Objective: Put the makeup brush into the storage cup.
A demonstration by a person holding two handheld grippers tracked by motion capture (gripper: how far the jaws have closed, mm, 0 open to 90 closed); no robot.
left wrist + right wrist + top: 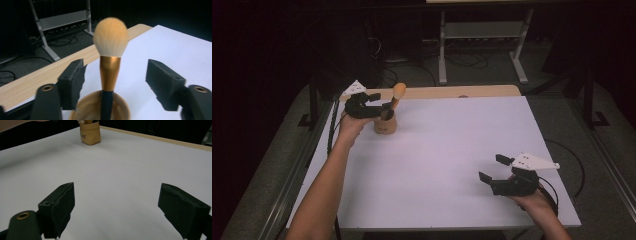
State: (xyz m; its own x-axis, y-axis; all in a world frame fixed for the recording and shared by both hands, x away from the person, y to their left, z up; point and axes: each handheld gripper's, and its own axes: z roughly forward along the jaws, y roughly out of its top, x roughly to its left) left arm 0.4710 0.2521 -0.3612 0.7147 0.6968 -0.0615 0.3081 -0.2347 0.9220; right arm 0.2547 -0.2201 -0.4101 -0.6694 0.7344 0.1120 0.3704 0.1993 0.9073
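A dark room surrounds a white rectangular table (447, 165) whose far edge is a pale wooden strip (482, 91); behind it, at about twelve o'clock, stands a grey metal frame with splayed legs (482, 35) among loose black cables on the floor.

The left gripper (115, 80) has its two black foam-padded jaws standing wide apart, with clear gaps to either side of the handle between them; they press on nothing. Between them rises a makeup brush with a fluffy cream-orange head, a copper-coloured ferrule and a dark handle (110, 62), upright with a slight lean, its handle standing inside a small round tan wooden cup (100, 110). In the high view this left gripper (379, 107) sits at about ten o'clock on the table, just beside the cup (385, 125), the person's left forearm (327, 185) running in from the bottom edge.

The right gripper (125, 207) also has its jaws spread wide over bare white tabletop, holding nothing. In the high view it (492, 170) is at about five o'clock, well apart from the cup, a grey three-cornered plate (534, 161) on top.

From the right gripper view the cup (90, 135) shows a small dark mark on its side, too small to read. Nothing lies between the cup and the right gripper.
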